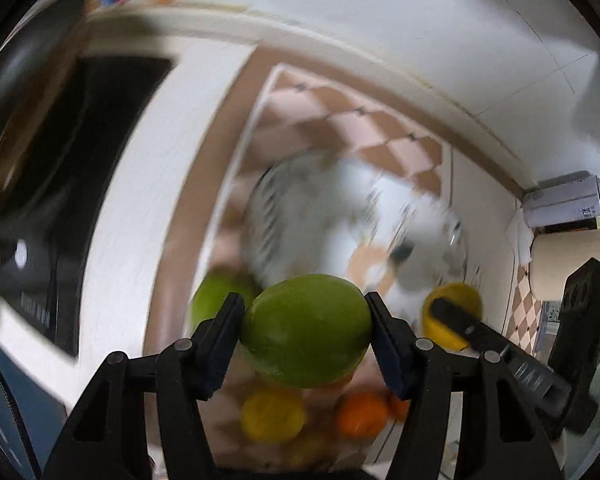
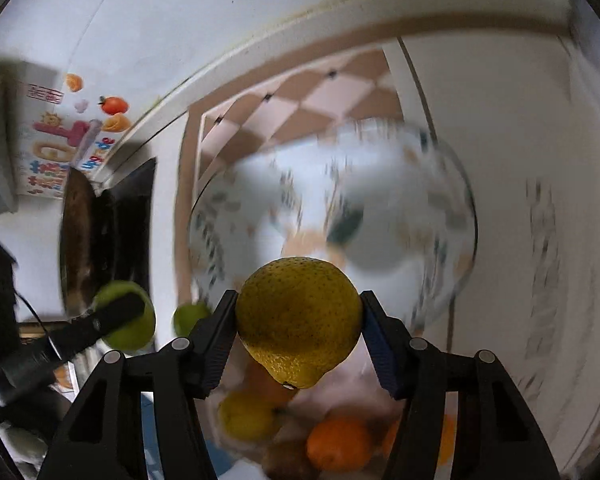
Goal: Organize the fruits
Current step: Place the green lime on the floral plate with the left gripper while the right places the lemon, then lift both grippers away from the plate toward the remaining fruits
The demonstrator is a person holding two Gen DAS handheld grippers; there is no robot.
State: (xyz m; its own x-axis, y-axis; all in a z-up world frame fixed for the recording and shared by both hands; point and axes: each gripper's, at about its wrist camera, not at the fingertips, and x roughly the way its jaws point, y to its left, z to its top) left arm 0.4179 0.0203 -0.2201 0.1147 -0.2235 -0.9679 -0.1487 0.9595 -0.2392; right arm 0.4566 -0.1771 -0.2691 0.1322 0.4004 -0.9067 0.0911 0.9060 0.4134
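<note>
My left gripper (image 1: pixel 305 326) is shut on a smooth green fruit (image 1: pixel 306 330), held above a blurred pile with a yellow fruit (image 1: pixel 272 420) and an orange (image 1: pixel 362 418). A second green fruit (image 1: pixel 216 298) lies just left of it. My right gripper (image 2: pixel 298 326) is shut on a dimpled yellow citrus (image 2: pixel 298 320); in the left wrist view it is the yellow fruit (image 1: pixel 452 314) at the right. Below it lie a lemon (image 2: pixel 248 416) and an orange (image 2: pixel 338 442). A clear glass bowl (image 2: pixel 458 208) stands beyond on the checked mat (image 2: pixel 300 96). The green fruit (image 2: pixel 126 314) in my left gripper is at the left.
A dark induction hob (image 1: pixel 60 184) sits left of the mat, with a dark pan (image 2: pixel 88 240) on it. A colourful box (image 2: pixel 48 140) leans at the back wall. A spray can (image 1: pixel 564 200) and a paper roll (image 1: pixel 568 260) stand at the right. White counter (image 2: pixel 500 120) surrounds the mat.
</note>
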